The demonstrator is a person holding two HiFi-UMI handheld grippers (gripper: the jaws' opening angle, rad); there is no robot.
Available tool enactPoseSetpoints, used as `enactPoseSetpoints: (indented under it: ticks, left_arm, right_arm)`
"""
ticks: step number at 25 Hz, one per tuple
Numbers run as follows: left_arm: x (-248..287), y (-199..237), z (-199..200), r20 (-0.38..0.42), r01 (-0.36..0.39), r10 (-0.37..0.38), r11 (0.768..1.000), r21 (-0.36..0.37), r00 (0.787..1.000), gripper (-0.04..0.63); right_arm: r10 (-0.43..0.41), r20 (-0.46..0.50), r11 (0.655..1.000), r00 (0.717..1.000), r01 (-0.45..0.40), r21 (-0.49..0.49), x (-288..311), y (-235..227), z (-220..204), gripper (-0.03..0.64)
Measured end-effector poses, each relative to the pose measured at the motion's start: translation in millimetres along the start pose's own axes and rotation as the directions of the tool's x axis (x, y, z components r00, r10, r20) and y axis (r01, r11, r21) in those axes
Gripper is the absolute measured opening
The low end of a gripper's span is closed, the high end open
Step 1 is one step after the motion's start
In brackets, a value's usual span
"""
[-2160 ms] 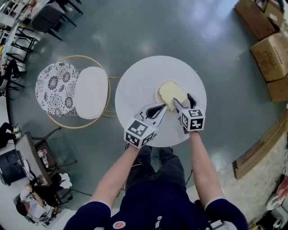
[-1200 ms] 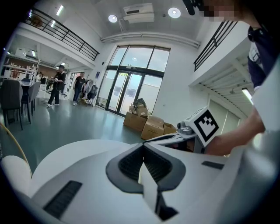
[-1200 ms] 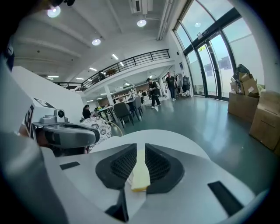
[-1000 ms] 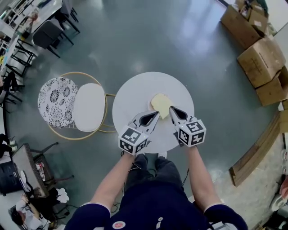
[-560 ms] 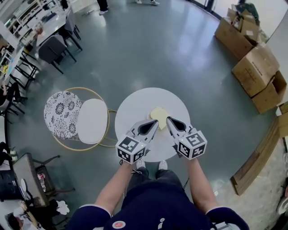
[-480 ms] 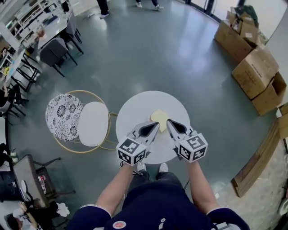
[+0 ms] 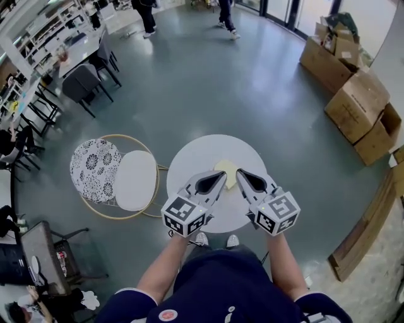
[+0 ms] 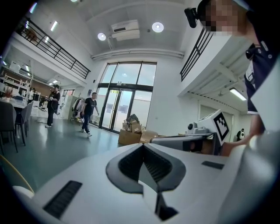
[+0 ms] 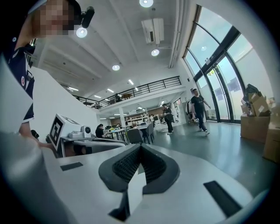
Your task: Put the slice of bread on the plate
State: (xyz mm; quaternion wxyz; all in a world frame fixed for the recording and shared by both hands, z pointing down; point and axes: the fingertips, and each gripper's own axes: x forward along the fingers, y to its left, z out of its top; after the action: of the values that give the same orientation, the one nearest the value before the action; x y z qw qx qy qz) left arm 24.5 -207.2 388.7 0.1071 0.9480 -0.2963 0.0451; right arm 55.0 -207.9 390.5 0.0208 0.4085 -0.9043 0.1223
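Jaws: left gripper (image 7: pixel 222 175), right gripper (image 7: pixel 238 172) both closed, empty.
Bread: slice of bread (image 7: pixel 225 167) flat on table (image 7: pixel 189 165).
Advice: withdraw straight up.

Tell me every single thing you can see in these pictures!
table: one, white and round, in the middle of the grey floor
bread: one slice, pale yellow, on the table between the two gripper tips; what lies under it is too small to tell
chair: one, gold wire frame with a white seat and a flowery back, left of the table
cardboard boxes: several, brown, upper right
dark chairs: a few, by long tables, upper left
people: two walking at the far top
left gripper: one, white and grey, jaws together, empty, held above the table
right gripper: one, white and grey, jaws together, empty, beside the left one
shirt: one, dark blue, bottom, bare arms reaching forward
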Motion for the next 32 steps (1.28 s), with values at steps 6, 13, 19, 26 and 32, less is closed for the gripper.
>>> enactPoseSetpoints:
  ticks: [6,13,19,26,32]
  left_arm:
    - [-8,-7,9,0.018,0.003,-0.003,1.0,0.016,1.0,0.005]
    - [-11,-13,13,0.026,0.008,-0.009,1.0,0.027,1.0,0.005]
    - [-19,-13,18,0.035,0.008,-0.009,0.999,0.032,0.999,0.005]
    - [-23,-15,21,0.047,0.002,-0.004,0.999,0.035,0.999,0.005]
    - [-26,-19,22,0.052,0.003,-0.005,0.999,0.04,0.999,0.005]
  right_arm:
    - [0.015,0.037,1.0,0.999,-0.014,-0.02,-4,13,14,0.005]
    - [0.015,0.052,0.999,0.999,-0.013,-0.034,-7,17,23,0.005]
    - [0.016,0.059,0.999,0.998,-0.013,-0.045,-6,25,27,0.006]
    - [0.016,0.066,0.999,0.998,-0.013,-0.048,-8,28,30,0.005]
    - [0.013,0.07,0.999,0.997,-0.009,-0.053,-12,32,30,0.006]
